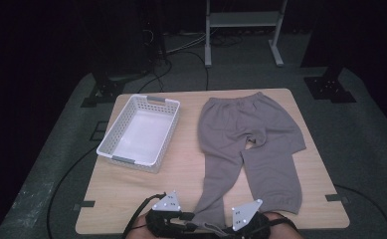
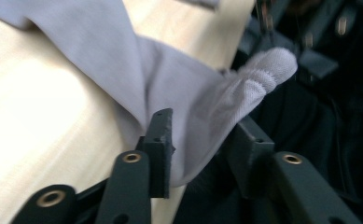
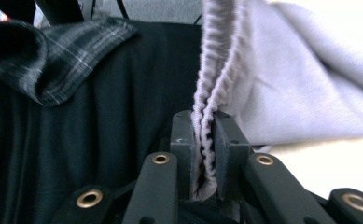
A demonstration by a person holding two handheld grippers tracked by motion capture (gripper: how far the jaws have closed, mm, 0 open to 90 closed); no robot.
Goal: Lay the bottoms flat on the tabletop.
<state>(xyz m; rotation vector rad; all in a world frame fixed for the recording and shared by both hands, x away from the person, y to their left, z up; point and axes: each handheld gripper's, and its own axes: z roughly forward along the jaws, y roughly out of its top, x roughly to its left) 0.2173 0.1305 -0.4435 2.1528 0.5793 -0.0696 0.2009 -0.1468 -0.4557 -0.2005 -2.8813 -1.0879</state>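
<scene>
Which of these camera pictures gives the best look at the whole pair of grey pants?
The high view: the grey pants lie spread on the wooden table beside the white basket, waistband to cuffs. The left gripper view shows a bunched fold of one leg between open jaws; the right gripper view shows the ribbed cuff pinched in its jaws.

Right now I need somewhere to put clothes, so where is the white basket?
In the high view the white basket sits on the table's far left part, beside the grey pants.

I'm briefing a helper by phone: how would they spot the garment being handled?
On the light wooden table, right of the white slotted plastic basket, lie grey-brown fleece sweatpants. They are the one soft thing there, with one cuff pulled off the near edge.
</scene>
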